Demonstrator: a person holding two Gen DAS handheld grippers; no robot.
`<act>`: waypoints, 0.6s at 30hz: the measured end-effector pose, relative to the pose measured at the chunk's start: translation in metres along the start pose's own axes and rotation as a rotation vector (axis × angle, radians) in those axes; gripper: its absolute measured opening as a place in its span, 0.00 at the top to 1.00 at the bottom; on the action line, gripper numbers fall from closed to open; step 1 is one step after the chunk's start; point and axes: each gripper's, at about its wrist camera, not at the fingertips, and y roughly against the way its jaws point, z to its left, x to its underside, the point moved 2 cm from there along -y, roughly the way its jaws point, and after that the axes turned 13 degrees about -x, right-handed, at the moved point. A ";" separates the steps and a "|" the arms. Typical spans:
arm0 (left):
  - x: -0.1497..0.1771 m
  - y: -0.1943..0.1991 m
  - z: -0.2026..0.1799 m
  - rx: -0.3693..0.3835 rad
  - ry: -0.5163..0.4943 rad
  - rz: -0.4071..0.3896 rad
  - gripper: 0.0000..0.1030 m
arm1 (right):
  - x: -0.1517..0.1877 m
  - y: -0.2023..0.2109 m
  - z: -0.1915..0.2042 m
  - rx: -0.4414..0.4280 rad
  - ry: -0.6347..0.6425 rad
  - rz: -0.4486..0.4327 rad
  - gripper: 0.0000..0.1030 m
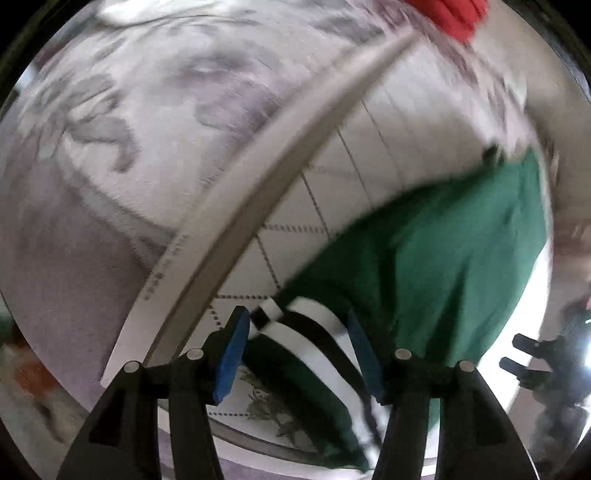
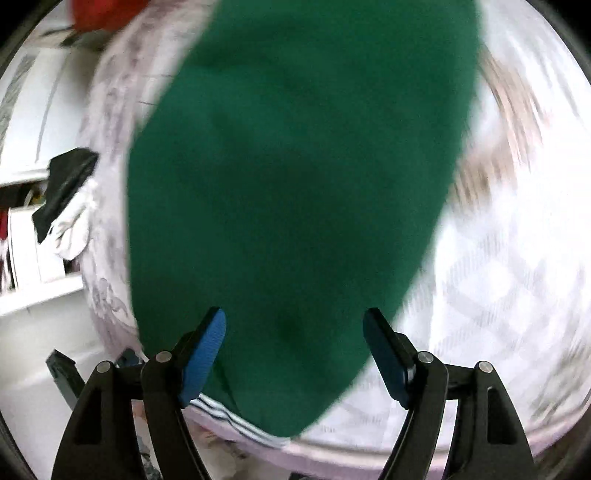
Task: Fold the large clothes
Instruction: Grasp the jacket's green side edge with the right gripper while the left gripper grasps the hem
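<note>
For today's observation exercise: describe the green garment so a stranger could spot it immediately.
Find the bed with its pale floral cover. On it lies the green garment, spread flat. It alone is solid dark green, trimmed with black-and-white stripes, unlike the red item farther off.

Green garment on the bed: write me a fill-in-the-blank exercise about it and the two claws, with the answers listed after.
1. The garment spread under the right claw is mostly ____ in colour.
2. The trim between the pads of the left claw is striped black and ____.
3. The right claw's jaws stand ____, pressing on no cloth.
4. The bundle at the top edge of the left wrist view is ____.

Missing words: green; white; open; red
</note>
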 end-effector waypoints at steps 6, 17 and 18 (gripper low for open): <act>-0.016 -0.036 0.009 -0.099 0.006 -0.047 0.86 | 0.043 -0.065 -0.052 -0.108 -0.163 0.063 0.24; 0.015 0.008 0.024 -0.168 -0.063 -0.024 0.93 | 0.065 -0.046 -0.059 -0.139 -0.148 -0.042 0.88; 0.022 0.020 0.023 -0.140 -0.053 -0.025 0.92 | 0.062 -0.030 -0.067 -0.112 -0.148 -0.060 0.88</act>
